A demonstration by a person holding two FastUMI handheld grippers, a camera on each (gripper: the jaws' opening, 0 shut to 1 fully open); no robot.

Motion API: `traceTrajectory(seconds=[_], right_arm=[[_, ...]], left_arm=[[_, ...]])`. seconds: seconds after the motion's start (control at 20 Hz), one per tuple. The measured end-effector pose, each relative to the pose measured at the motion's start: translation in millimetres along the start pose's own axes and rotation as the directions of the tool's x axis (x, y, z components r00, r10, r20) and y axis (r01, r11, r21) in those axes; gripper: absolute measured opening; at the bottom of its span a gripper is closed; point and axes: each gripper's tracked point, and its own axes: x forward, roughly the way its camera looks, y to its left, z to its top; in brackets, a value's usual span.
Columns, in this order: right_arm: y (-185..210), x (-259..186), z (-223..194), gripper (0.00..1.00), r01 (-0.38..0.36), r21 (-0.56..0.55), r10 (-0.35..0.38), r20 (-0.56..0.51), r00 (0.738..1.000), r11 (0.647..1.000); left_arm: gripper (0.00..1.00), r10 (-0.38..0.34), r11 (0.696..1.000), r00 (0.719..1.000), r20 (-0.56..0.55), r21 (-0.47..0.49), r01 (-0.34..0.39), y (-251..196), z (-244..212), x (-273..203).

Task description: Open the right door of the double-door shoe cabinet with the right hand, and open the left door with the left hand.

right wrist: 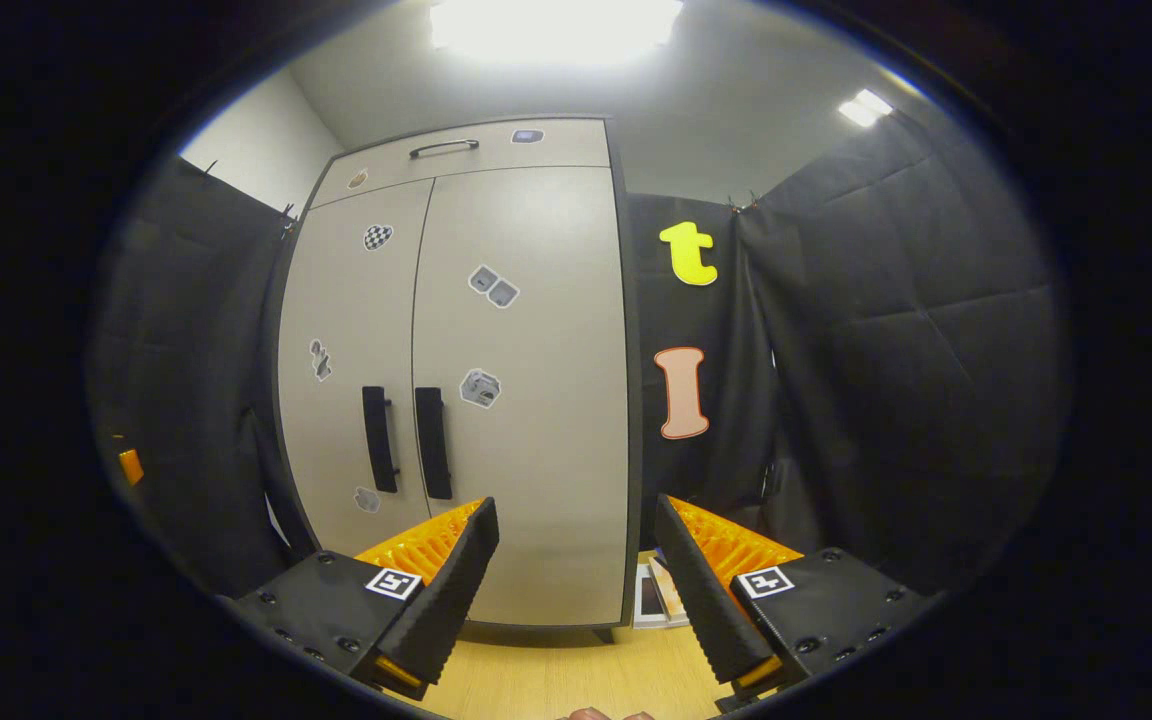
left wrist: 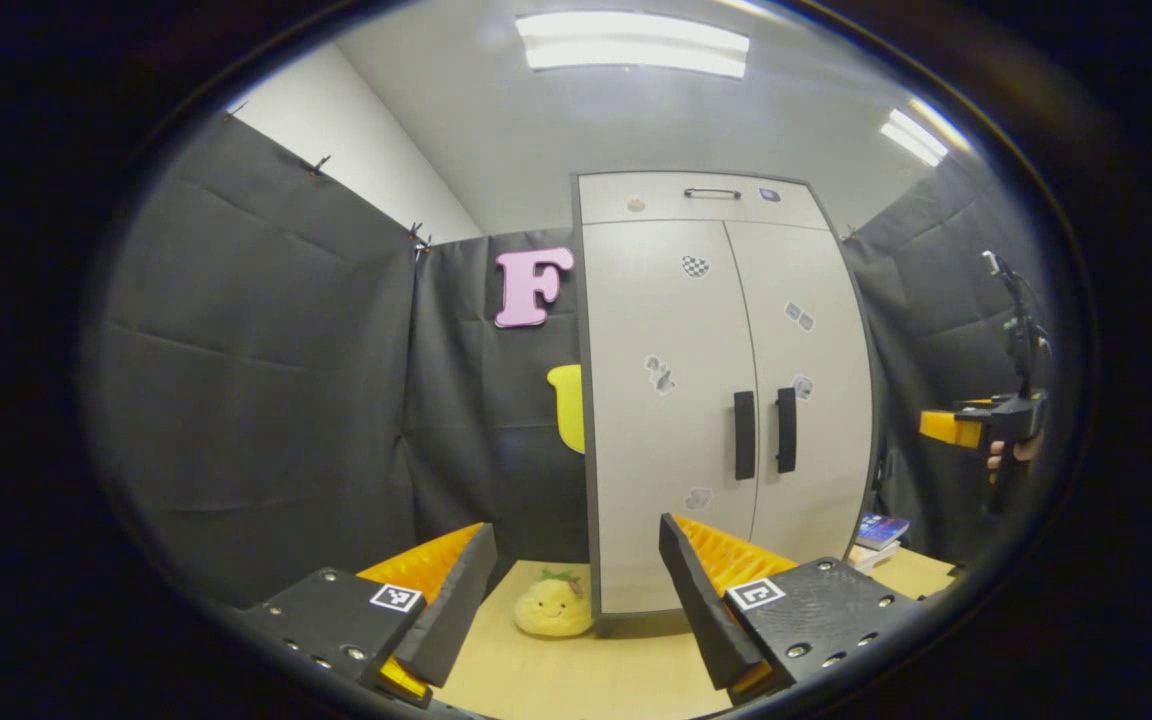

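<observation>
Nearest the lens in the left gripper view, the left gripper point(left wrist: 576, 590) is holding its jaws wide apart with nothing between them; a yellow plush toy point(left wrist: 553, 606) is lying on the wooden table point(left wrist: 576, 675) in the gap beyond its fingers. In the right gripper view the right gripper point(right wrist: 576, 580) is likewise gaping wide and gripping nothing, with the table edge below it and some flat books point(right wrist: 658, 595) lying past its fingers at the cabinet's foot.

Farther off, the shoe cabinet point(left wrist: 726, 400) is standing on the table with both doors shut. The left door handle point(left wrist: 744, 435) and the right door handle point(left wrist: 786, 430) are hanging side by side at the central seam, each a dark bar with its long axis vertical. From the left gripper's jaws the pair is lying ahead, upward and to the right of centre; from the right gripper's jaws the right door handle point(right wrist: 433, 442) is lying ahead, upward and to the left, beside the left door handle point(right wrist: 379, 438). Both grippers are standing well apart from the handles, and neither looks clearly nearer. Since the bars run upright, the jaws appear to need closing across them from the sides, which the present finger orientation seems to suit.

Farthest back, a closed top drawer point(left wrist: 701, 197) is capping the cabinet.
</observation>
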Motion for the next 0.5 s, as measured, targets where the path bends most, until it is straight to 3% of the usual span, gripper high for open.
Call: traceTrajectory(seconds=[0.5], right_arm=[[45, 36, 30, 0.98, -0.086, 0.006, 0.086, 0.016, 0.996, 0.996]], left_arm=[[0.94, 0.019, 1.000, 0.999, -0.043, 0.011, -0.018, 6, -27, -15]])
